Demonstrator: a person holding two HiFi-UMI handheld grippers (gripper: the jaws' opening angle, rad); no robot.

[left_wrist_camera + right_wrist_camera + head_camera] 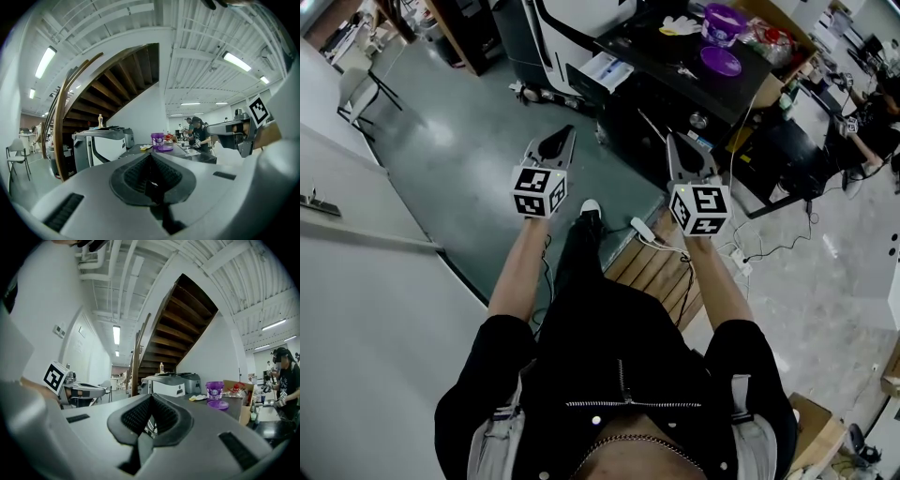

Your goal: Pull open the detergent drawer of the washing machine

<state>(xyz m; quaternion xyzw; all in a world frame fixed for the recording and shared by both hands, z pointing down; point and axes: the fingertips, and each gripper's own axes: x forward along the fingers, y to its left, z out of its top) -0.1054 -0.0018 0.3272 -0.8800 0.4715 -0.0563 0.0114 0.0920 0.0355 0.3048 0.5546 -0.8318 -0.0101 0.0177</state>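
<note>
Both grippers are held level in front of the person, side by side over the green floor. My left gripper (566, 135) (150, 157) is shut with nothing between its jaws. My right gripper (673, 139) (151, 397) is also shut and empty. Well beyond them stands a white machine with black trim (567, 23) (99, 146) (169, 385). Beside it is a black unit (675, 70), and a white drawer-like part (605, 70) sticks out of its front. I cannot tell which one is the washing machine. Neither gripper is near either one.
A purple tub (724, 21) and purple lid (720, 61) sit on the black unit's top. A wooden pallet (661, 272) with a power strip (642, 230) and cables lies by the person's right foot. A white wall (356, 281) runs along the left; a chair (358, 89) stands far left.
</note>
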